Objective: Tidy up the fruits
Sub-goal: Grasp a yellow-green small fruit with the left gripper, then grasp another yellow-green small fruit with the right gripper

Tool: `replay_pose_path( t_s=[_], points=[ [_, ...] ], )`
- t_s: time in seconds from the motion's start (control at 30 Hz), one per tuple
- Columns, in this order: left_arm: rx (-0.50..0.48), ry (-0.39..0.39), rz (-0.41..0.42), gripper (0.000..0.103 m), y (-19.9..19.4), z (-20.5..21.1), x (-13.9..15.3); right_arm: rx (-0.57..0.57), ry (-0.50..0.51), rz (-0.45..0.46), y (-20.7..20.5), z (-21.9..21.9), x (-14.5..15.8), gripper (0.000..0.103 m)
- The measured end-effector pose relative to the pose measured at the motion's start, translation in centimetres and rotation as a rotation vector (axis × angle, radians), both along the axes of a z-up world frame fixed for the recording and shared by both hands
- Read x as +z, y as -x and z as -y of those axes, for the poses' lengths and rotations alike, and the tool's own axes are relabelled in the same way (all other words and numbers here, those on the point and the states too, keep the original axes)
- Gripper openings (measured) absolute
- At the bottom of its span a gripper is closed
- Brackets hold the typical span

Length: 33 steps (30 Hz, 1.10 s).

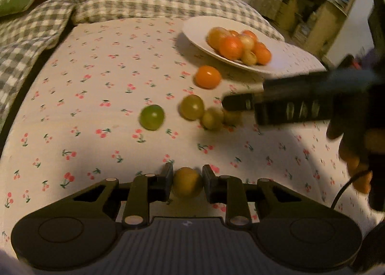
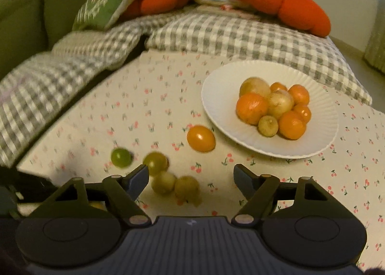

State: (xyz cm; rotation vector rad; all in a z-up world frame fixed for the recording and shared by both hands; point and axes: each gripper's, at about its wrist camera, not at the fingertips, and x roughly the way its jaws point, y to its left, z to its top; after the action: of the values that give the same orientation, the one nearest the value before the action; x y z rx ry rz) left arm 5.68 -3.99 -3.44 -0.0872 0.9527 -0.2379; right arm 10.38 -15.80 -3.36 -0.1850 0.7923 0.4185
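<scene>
The left gripper [image 1: 187, 182] has its jaws closed on a yellow-green fruit [image 1: 187, 184], pads pressed to both its sides, low at 6 o'clock in the left wrist view. The right gripper [image 2: 190, 178] stands partly open with nothing clamped; two yellow-green fruits [image 2: 175, 184] lie on the cloth between its fingers, nearer the left finger, and whether that finger touches one is unclear.

The cherry-print cloth [image 1: 96, 97] lies bare from 9 o'clock down toward 7 o'clock in the left wrist view, and bare again at 4 o'clock in the right wrist view. A grey checked blanket [image 2: 216, 32] borders the cloth from 9 to 1 o'clock, with a green cushion [image 2: 108, 3] and red plush cushions [image 2: 281, 1] beyond it.

The white plate [image 2: 216, 97] sits at 2 o'clock in the right wrist view, holding a heap of orange and pale yellow fruits [image 2: 274, 106] toward its right side; its left part is bare. A loose orange fruit [image 2: 201, 138] lies just off its near-left rim. A green fruit [image 2: 121, 157] and an olive fruit [image 2: 156, 163] lie at 8 o'clock.
</scene>
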Motion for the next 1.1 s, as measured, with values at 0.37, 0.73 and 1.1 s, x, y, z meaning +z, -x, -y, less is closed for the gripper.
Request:
replay_pose_path(
  t_s=[0.37, 0.73, 1.1],
  points=[
    [0.125, 0.045, 0.005, 0.010, -0.7, -2.7, 0.7, 0.192, 0.139, 0.014, -0.3, -2.2, -2.4, 0.061],
    [0.131, 0.051, 0.011, 0.010, -0.7, -3.0, 0.8, 0.218, 0.104, -0.012, 0.3, -2.6, -1.6, 0.020],
    [0.130, 0.048, 0.010, 0.010, -0.7, -3.0, 0.8, 0.295, 0.118, -0.027, 1.7, -2.2, -1.1, 0.032]
  ],
)
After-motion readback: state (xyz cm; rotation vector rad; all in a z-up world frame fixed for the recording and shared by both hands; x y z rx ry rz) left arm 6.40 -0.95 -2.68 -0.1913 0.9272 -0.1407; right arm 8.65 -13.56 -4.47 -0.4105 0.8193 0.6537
